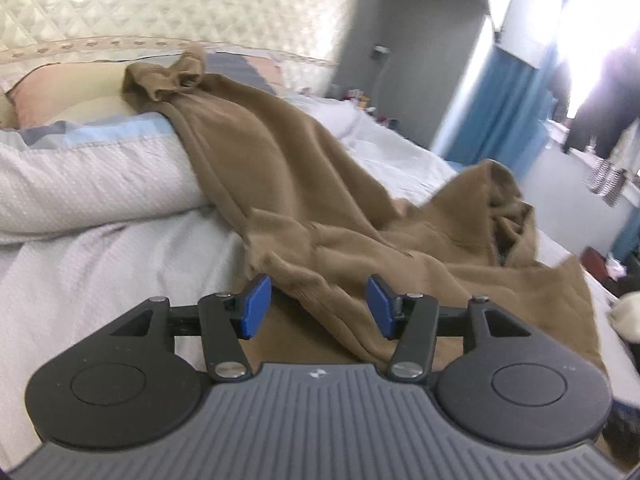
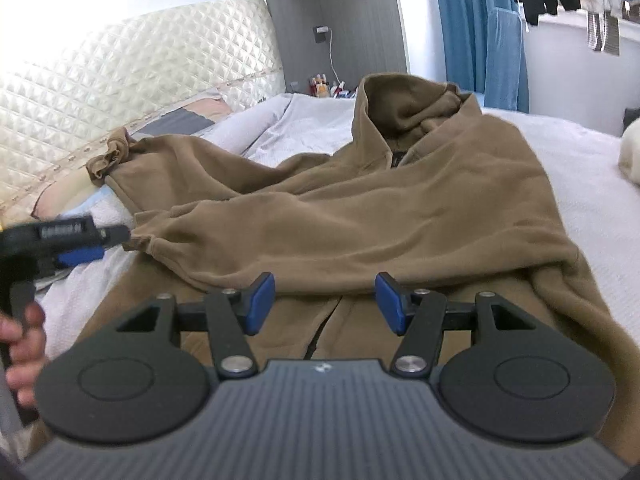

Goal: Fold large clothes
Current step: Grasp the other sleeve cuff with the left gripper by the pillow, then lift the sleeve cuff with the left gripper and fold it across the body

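A large brown hooded sweatshirt (image 2: 360, 208) lies spread on the white bed, one sleeve folded across its body and the other stretched to the pillows, its cuff (image 2: 108, 158) bunched. In the left wrist view the sweatshirt (image 1: 304, 184) runs from the pillows to the near edge. My left gripper (image 1: 318, 306) is open, just above the folded sleeve's end. It also shows at the left of the right wrist view (image 2: 96, 244), next to that sleeve end. My right gripper (image 2: 326, 302) is open over the sweatshirt's lower body, beside the front zip line, holding nothing.
A rolled white quilt (image 1: 92, 184) and pillows (image 1: 60, 96) lie along the padded headboard (image 2: 140, 80). A nightstand with small bottles (image 2: 324, 84) stands behind the bed. Blue curtains (image 2: 480, 32) and hanging clothes are at the right. A white object (image 2: 630, 156) sits at the bed's right edge.
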Demonstrator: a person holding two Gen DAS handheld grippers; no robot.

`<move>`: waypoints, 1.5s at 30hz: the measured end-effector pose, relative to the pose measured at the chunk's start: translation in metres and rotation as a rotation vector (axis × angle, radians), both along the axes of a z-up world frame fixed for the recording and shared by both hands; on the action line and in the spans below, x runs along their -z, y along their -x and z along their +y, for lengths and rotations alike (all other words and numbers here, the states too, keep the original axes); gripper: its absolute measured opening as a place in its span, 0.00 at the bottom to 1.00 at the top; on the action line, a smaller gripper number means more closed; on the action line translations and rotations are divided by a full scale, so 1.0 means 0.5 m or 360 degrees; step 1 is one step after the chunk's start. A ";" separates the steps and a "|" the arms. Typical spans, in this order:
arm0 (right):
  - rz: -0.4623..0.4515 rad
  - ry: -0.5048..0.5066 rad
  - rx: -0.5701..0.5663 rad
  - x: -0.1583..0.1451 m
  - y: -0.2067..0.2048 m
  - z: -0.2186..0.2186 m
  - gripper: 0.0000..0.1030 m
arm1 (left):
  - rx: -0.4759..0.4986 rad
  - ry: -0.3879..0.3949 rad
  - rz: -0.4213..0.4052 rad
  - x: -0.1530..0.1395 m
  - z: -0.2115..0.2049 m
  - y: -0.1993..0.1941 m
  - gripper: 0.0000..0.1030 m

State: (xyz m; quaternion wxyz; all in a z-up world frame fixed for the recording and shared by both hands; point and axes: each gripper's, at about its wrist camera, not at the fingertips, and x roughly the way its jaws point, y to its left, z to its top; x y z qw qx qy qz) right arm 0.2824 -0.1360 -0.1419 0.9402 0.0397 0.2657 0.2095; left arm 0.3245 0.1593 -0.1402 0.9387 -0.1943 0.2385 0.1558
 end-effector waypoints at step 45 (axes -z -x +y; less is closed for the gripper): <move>0.0333 -0.0092 0.0177 0.095 -0.167 0.022 0.87 | -0.0499 0.0045 0.0028 -0.166 0.512 -0.376 0.17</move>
